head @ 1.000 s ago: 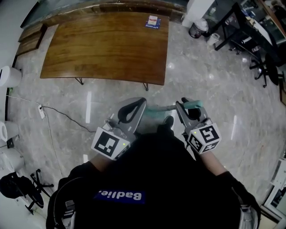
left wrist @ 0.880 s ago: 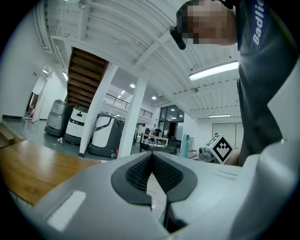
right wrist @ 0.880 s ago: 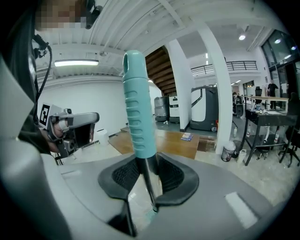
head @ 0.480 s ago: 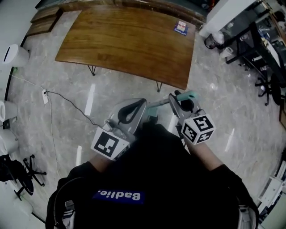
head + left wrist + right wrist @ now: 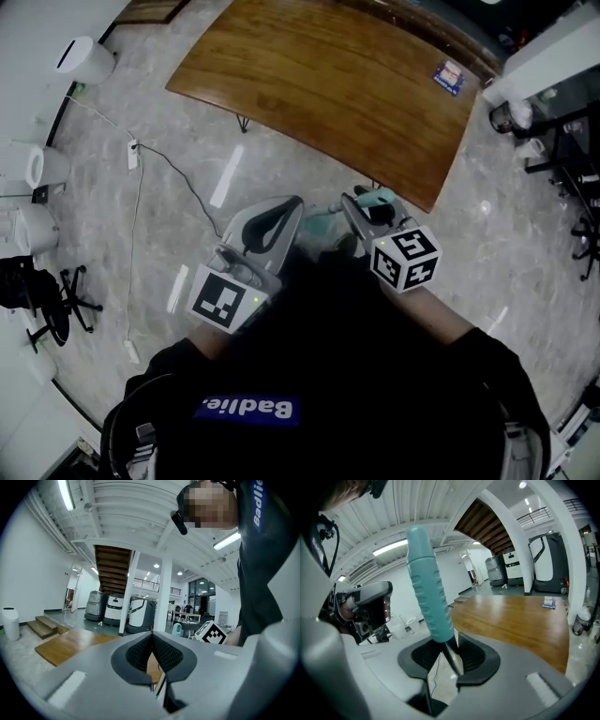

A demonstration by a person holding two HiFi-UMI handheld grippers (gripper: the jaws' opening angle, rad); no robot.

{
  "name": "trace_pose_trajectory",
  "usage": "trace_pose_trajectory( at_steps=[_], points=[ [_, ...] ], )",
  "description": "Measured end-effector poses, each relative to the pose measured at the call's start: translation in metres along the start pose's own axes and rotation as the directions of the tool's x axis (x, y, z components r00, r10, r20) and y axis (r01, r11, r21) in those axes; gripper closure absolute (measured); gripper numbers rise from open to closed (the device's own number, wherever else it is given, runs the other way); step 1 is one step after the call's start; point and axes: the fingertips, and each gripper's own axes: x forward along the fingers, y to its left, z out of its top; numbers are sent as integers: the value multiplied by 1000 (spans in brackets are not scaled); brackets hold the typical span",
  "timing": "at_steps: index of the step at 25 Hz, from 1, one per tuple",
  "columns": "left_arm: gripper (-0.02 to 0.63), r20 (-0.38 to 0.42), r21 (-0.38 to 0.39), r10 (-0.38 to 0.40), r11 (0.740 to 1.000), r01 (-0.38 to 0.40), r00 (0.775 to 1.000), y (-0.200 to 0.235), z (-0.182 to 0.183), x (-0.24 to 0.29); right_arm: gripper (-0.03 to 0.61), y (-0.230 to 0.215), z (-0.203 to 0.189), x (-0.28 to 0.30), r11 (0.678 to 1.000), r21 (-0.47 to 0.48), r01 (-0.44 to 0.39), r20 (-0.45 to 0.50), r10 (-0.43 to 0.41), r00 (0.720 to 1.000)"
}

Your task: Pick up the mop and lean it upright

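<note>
Right tongs (image 5: 452, 645) clamp the teal-gripped metal mop (image 5: 424, 583) near the brown wooden surface's (image 5: 328, 84) corner, jaws just eased slightly wider; left tongs (image 5: 152, 634) shut, empty.

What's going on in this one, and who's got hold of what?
A person standing near a wooden table holds a gripper in each hand. The right gripper is clamped on the mop handle, gripping the metal shaft just below the teal grip, though its jaws have just eased open slightly. The left gripper is shut and empty beside it. The mop head is out of view, and the mop doesn't appear to be leaned anywhere yet.
</note>
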Motion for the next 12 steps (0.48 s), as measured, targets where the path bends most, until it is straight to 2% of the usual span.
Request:
trace_pose_trajectory(
  at_steps=[3,6,9,12],
  points=[
    [594,-11,-16,13,1000,-14,1000,12,-6,-4,460,11,-4,21,1000,0,-26,-24,26,999],
    [594,-7,-19,-14,1000,14,1000,25,-4,-10,459,23,-9,36,1000,-3,-26,-49,26,998],
    [594,14,-25,-69,997,69,998,47,-2,-13,459,31,-14,53,1000,-12,14,-76,-15,997],
    [594,26,-37,-143,989,144,989,75,0,-22,460,40,-22,69,996,-12,92,-92,-92,992]
  ],
)
